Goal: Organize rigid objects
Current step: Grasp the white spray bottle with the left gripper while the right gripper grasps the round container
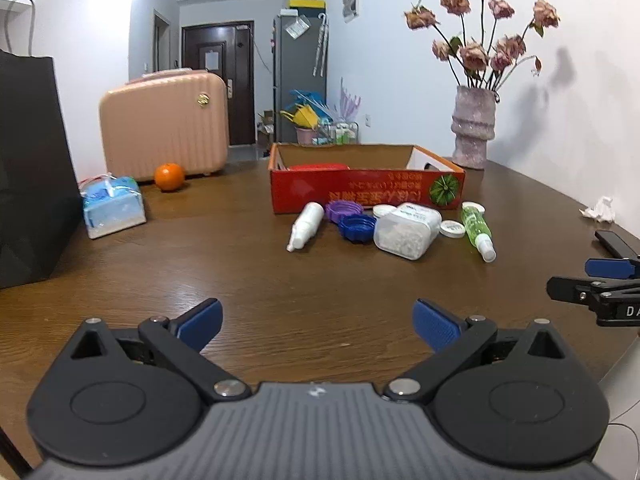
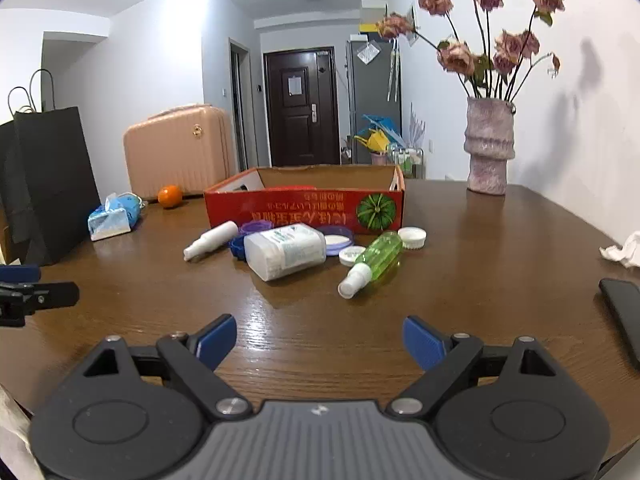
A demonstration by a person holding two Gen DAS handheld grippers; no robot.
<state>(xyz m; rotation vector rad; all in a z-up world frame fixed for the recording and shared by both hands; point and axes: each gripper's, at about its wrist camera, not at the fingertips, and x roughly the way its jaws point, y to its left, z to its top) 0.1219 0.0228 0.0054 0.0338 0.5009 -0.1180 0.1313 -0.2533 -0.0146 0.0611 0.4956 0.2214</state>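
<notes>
Dark wood-grain table (image 1: 248, 264) stretches ahead of me, with a white wall, a dark door and a grey fridge far behind it. Both my tools hover low over its near edge: my left gripper (image 1: 318, 322) has its blue pads spread wide with nothing between them, and my right gripper (image 2: 319, 340) stands just as wide and bare. From the left wrist view only one black finger and a blue tip of the right tool poke in at the edge, the rest cut off. The clutter I care about lies well ahead, just in front of the red cardboard box (image 2: 304, 210): a white spray bottle (image 2: 210, 239) lying on its side, a blue cap (image 1: 356, 229) touching a purple cap (image 1: 343, 211), a clear rectangular container (image 2: 286, 252) of white bits also tipped over, a green spray bottle (image 2: 374, 263) lying flat, and small white lids (image 2: 412, 237) beside it. The container hides part of the caps in the right wrist view. Inside the box I can make out only the top of something red (image 1: 318, 167); what it is I cannot tell. A black phone (image 2: 624, 316) is cropped at the right border, and a crumpled tissue (image 1: 600, 210) lies near the wall.
</notes>
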